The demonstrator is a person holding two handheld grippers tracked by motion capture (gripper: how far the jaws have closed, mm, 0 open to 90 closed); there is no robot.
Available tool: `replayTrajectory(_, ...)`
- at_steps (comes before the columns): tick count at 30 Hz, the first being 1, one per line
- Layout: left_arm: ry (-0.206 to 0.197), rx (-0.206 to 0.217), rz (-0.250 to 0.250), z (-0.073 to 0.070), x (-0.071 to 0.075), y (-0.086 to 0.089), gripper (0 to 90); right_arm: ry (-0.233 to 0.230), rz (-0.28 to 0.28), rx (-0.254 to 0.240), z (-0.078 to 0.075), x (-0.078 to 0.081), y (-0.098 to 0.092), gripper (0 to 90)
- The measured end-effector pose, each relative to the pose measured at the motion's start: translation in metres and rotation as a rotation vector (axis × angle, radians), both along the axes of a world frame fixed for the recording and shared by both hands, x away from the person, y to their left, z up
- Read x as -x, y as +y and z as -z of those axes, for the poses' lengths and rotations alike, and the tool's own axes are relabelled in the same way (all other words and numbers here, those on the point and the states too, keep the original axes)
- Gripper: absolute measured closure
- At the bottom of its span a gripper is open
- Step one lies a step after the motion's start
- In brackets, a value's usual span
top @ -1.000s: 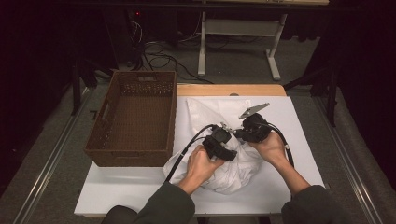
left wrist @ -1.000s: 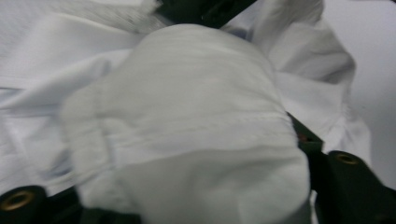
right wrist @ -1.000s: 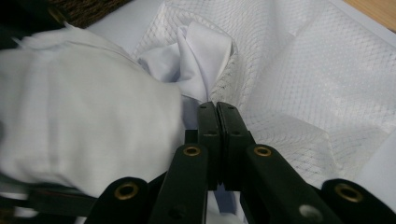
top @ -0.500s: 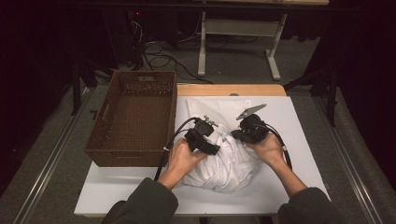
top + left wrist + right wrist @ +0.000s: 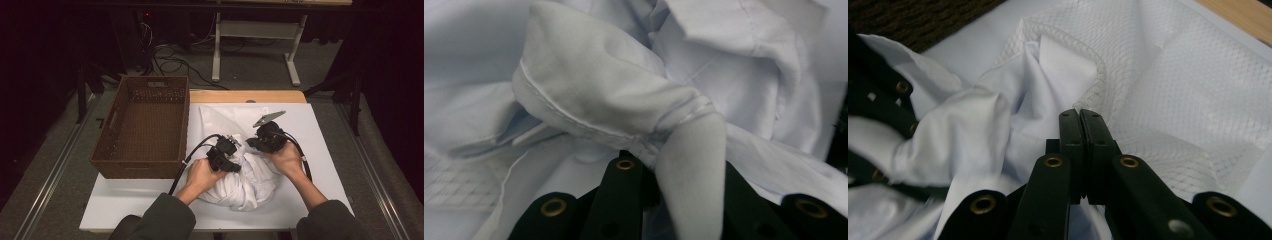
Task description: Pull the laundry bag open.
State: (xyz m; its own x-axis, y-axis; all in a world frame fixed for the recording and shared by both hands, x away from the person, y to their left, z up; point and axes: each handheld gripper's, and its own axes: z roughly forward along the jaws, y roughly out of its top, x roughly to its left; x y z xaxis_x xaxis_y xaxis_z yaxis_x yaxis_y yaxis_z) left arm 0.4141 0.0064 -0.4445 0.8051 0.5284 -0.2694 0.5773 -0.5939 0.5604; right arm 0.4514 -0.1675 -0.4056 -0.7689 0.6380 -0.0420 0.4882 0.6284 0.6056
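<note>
White garment [image 5: 245, 175] bunched on desk [image 5: 125, 200], near centre, right of wicker basket [image 5: 145, 125]. Left tongs [image 5: 674, 175] just closed, now clenched on fold of cloth; cloth drapes over jaws. Right tongs [image 5: 1080, 150] clenched, jaws together at cloth fold; whether fabric is pinched between them cannot be told. Likely step: gather bundle for transfer to basket. Lift both sides together, keep slack off desk edge, clear basket rim before release.
</note>
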Motion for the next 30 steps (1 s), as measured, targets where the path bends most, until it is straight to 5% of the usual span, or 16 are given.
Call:
replayTrajectory(3,-0.012,-0.002,0.011,0.002,0.003,-0.007,85.3,-0.006,-0.005,-0.008,-0.003,0.002,0.004,90.0)
replayTrajectory(8,0.031,-0.006,-0.074,0.025,-0.020,-0.008,85.4,-0.004,-0.026,-0.027,-0.004,0.007,0.008,90.0)
replayTrajectory(12,0.010,-0.013,-0.110,0.027,-0.024,-0.014,83.4,-0.009,-0.037,-0.013,-0.003,0.010,0.007,90.0)
replayTrajectory(14,0.006,-0.023,-0.115,0.024,-0.023,-0.013,77.9,0.001,-0.028,-0.005,-0.001,0.008,0.004,90.0)
replayTrajectory(16,-0.001,-0.028,-0.123,0.017,-0.021,-0.009,58.5,0.006,-0.025,-0.004,-0.001,0.008,0.003,90.0)
replayTrajectory(20,-0.066,-0.052,-0.170,-0.001,-0.010,0.001,41.8,0.012,-0.018,0.000,0.002,0.007,0.001,90.0)
replayTrajectory(26,-0.068,-0.036,-0.196,-0.029,-0.010,0.026,31.5,0.010,-0.016,0.003,0.001,0.006,0.001,90.0)
replayTrajectory(30,-0.090,-0.084,-0.251,-0.031,-0.016,0.030,29.2,0.008,-0.015,0.002,0.000,0.005,0.001,90.0)
